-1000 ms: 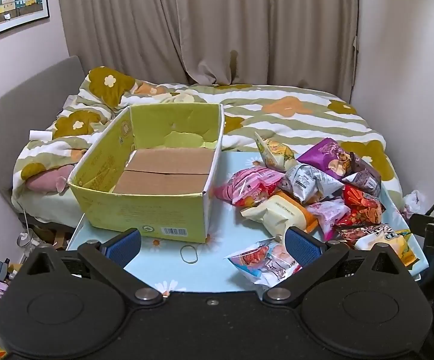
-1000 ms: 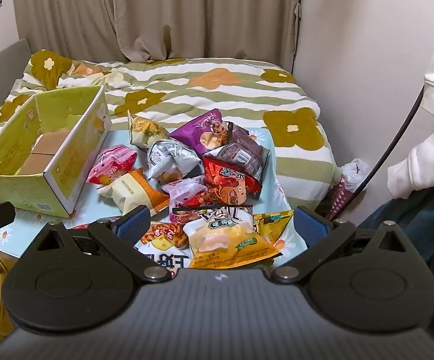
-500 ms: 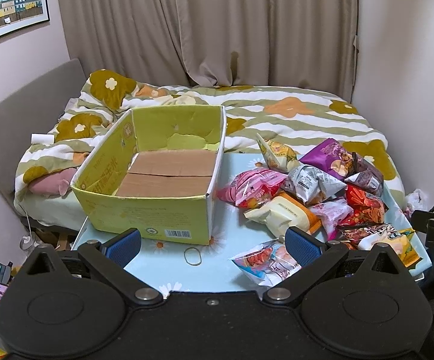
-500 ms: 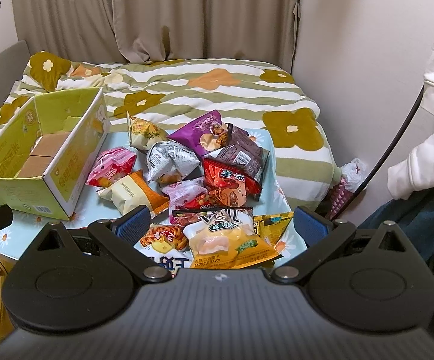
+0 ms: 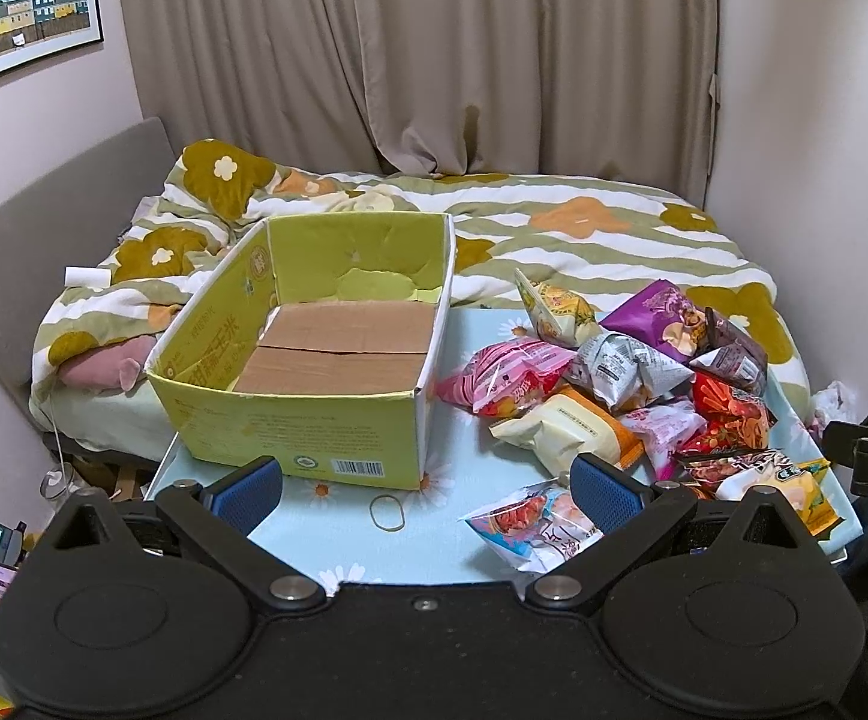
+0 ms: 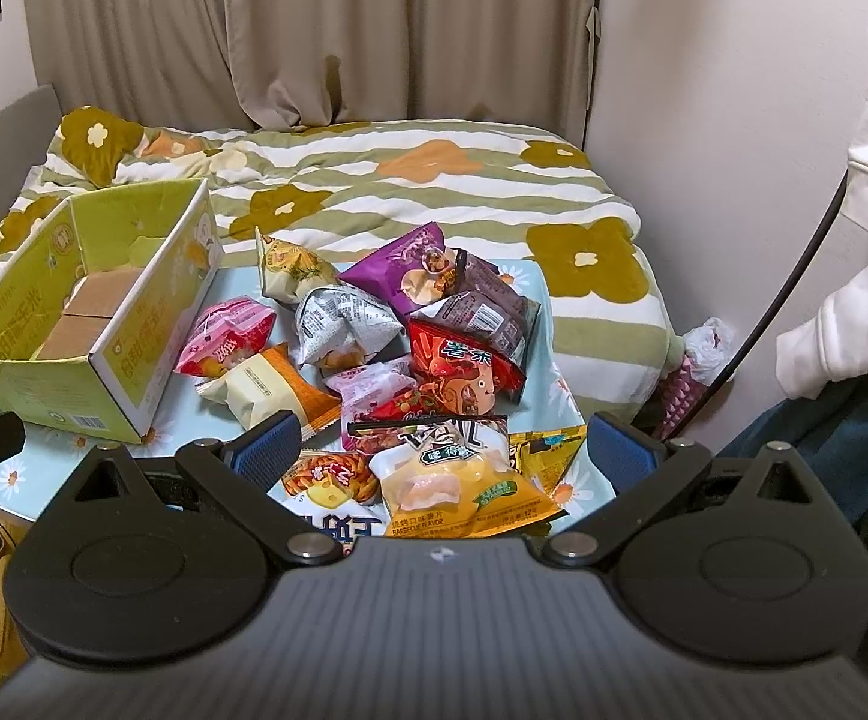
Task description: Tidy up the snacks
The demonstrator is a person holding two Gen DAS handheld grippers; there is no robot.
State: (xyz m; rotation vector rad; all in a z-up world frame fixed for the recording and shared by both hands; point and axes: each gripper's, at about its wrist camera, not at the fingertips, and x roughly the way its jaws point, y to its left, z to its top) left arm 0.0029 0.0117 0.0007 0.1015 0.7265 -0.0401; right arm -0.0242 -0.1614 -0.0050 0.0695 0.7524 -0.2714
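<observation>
Change in view: between the earlier frames and this one only a slight drift of both cameras is seen; the scene sits a little lower in the frames, as if both grippers had been raised or tilted slightly. No snack has been moved.
Left gripper (image 5: 425, 489): held above the near edge of the table (image 5: 314, 516), fingers spread wide, nothing between them. A rubber band (image 5: 389, 512) lies on the table just ahead.
Right gripper (image 6: 442, 450): held over the near end of the snack pile (image 6: 410, 348), fingers spread apart, nothing gripped. A yellow barbecue-flavour bag (image 6: 457, 486) lies directly between and below them.
Box (image 5: 314, 360): open yellow-green carton on the left of the table, only its bare cardboard floor seen inside.
Snacks: all heaped on the table to the right of the box; one pink-and-white packet (image 5: 532, 534) lies apart, near the left gripper's right finger.
Meaning for the task: sorting is judged not yet begun; a first pick is probably being lined up, the yellow bag being the nearest candidate.
</observation>
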